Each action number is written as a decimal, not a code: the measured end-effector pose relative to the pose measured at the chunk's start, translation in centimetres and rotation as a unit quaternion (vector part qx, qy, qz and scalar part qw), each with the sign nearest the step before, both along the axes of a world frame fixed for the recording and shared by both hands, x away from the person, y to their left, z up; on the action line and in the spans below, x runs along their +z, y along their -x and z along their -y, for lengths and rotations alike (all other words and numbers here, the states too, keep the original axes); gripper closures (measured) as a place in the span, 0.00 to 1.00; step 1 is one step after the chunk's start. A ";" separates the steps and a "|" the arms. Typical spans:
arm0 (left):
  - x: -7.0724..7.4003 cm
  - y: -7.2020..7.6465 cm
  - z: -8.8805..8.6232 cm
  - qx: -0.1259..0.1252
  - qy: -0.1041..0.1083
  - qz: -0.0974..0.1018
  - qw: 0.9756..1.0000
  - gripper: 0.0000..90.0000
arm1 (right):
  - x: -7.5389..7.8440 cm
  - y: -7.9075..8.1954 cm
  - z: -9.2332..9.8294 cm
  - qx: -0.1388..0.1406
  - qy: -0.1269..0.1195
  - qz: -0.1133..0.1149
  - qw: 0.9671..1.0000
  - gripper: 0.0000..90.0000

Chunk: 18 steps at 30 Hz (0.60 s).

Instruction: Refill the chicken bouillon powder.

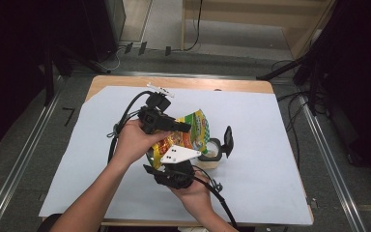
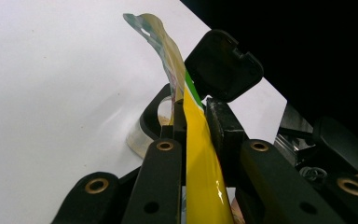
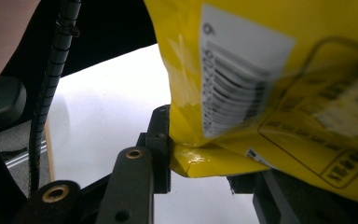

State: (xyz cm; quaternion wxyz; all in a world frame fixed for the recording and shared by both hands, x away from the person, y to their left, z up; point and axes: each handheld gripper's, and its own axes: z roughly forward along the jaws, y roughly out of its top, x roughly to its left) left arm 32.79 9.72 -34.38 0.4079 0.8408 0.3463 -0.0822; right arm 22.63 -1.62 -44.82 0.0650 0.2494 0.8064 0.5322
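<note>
The right gripper (image 1: 195, 154), nearest the high camera at the bottom of the white sheet (image 1: 270, 193), is held from below in the person's right hand (image 1: 193, 193), its grey three-cornered plate facing up; in the right gripper view its jaws are closed on the folded lower corner of a yellow snack bag (image 3: 242, 74), the barcode panel of the bag hanging just above the pinched fold, so this gripper has a firm hold of the bag's bottom edge; the left gripper (image 1: 186, 127) sits in the person's left hand (image 1: 135, 140) just beyond, pointing toward the right side of the table (image 1: 183, 83); in the left gripper view its jaws stand almost together with the yellow film of the bag (image 2: 200, 163) clamped edge-on between them, the crinkled top seal rising free above the pads; the bag (image 1: 191, 135) is thus lifted clear of the sheet, held between the two grippers near the middle of the table; a roll of clear tape (image 1: 213, 153) lies on the sheet just beside the bag on its right, near the right gripper's outer jaw; cables trail from both grippers back toward the person.
</note>
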 end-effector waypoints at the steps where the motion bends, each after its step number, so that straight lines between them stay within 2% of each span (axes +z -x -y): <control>1: 0.0 0.0 0.0 0.000 -0.001 0.000 1.000 0.92 | 0.0 0.0 0.0 0.000 0.000 0.000 1.000 0.76; 18: 0.0 0.0 0.1 0.001 0.002 -0.001 1.000 0.92 | 0.1 0.0 0.1 -0.002 0.002 -0.001 1.000 0.76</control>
